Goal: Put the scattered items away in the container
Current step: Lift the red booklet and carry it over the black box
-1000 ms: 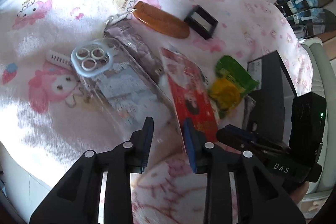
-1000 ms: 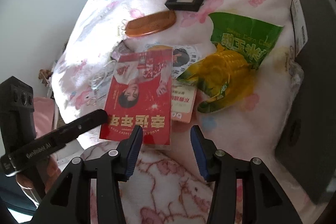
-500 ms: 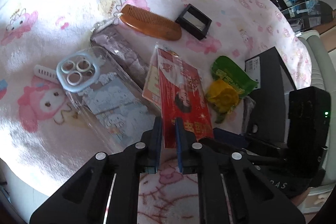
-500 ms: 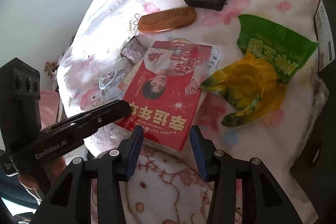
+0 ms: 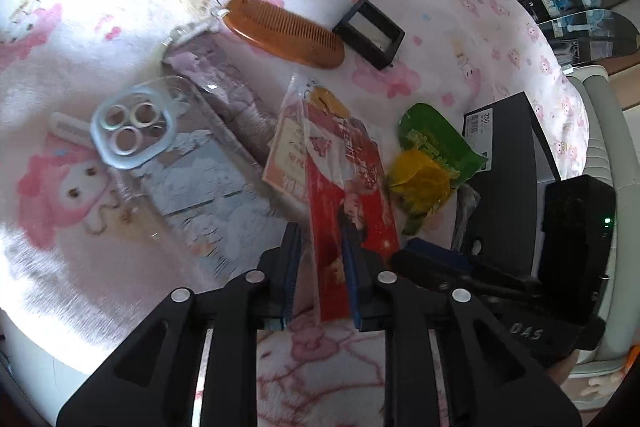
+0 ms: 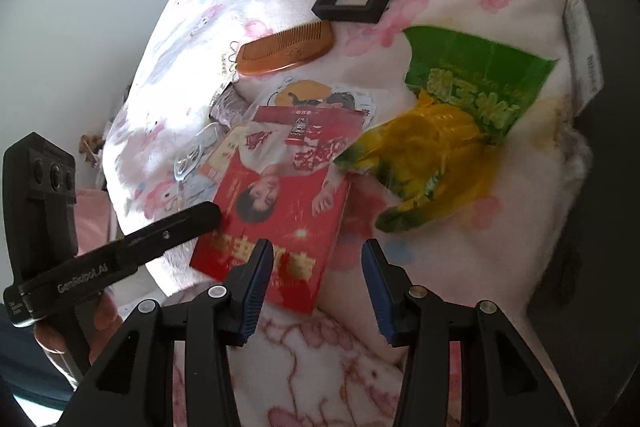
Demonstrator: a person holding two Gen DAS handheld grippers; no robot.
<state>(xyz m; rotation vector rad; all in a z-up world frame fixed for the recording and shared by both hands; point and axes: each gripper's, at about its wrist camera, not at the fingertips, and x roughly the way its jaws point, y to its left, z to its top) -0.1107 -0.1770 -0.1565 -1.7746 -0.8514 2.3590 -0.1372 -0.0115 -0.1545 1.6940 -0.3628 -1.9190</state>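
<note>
A red packet [image 5: 348, 179] with a printed portrait stands tilted on its edge between the fingers of my left gripper [image 5: 322, 267]. The jaws are opening, with a gap beside the packet. In the right wrist view the same red packet [image 6: 280, 203] has its near end raised off the pink blanket. One left fingertip [image 6: 200, 215] touches its left edge. My right gripper [image 6: 316, 283] is open over the blanket just past the packet's near corner, holding nothing. The black box [image 5: 508, 163] lies at the right.
On the blanket lie a brown comb [image 5: 284, 27], a black square frame [image 5: 368, 33], a green and yellow snack bag [image 5: 432, 155], a clear phone case [image 5: 180, 155], a purple pouch [image 5: 236, 95] and an orange card [image 5: 288, 151]. The bed edge runs along the left.
My left gripper closed on the red packet's near edge and tipped it up; its jaws have since spread apart again. The right gripper has stayed open in about the same place.
</note>
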